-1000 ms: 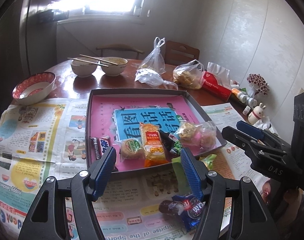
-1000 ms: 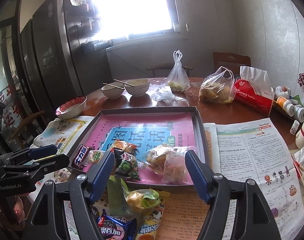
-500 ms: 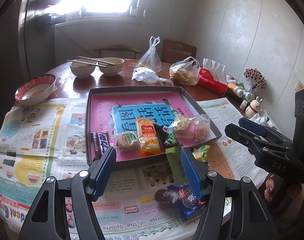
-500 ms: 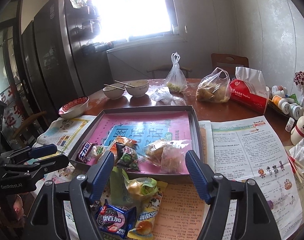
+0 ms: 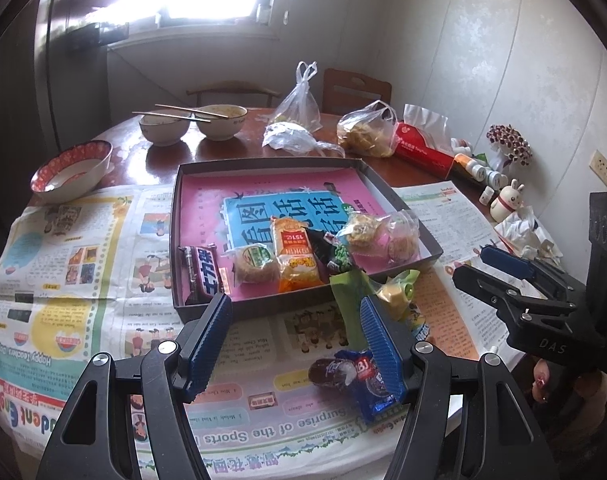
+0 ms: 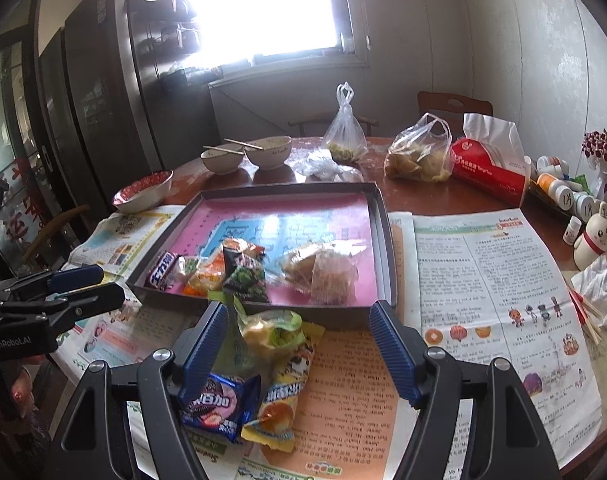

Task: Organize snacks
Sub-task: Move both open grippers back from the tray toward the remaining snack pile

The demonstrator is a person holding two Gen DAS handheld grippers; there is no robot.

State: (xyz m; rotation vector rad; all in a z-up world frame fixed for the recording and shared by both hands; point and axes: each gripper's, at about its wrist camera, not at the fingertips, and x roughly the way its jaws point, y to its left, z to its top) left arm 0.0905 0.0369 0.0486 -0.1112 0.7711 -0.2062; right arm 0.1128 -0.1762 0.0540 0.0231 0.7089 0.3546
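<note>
A dark shallow box (image 5: 263, 166) (image 6: 385, 248) with a pink lining holds several snacks: a chocolate bar (image 5: 203, 276), a round cake (image 5: 255, 262), an orange packet (image 5: 297, 256) and a clear bag of pastries (image 5: 379, 234). On the newspaper in front of it lie a blue cookie packet (image 5: 365, 380) (image 6: 219, 404), a green-yellow packet (image 6: 271, 330) and a yellow packet (image 6: 281, 404). My left gripper (image 5: 295, 322) is open and empty above the newspaper near the box's front wall. My right gripper (image 6: 299, 334) is open and empty above the loose packets.
Two bowls with chopsticks (image 5: 191, 120), a red-rimmed bowl (image 5: 71, 168), plastic bags (image 5: 367, 132), a red tissue pack (image 5: 423, 148), small bottles and a rabbit figure (image 5: 507, 200) stand around the box. Newspaper (image 5: 63, 240) covers the table's front.
Both grippers have drawn back from the box, towards the table's front edge. More of the loose packets and the newspaper shows now. Both stay open and empty.
</note>
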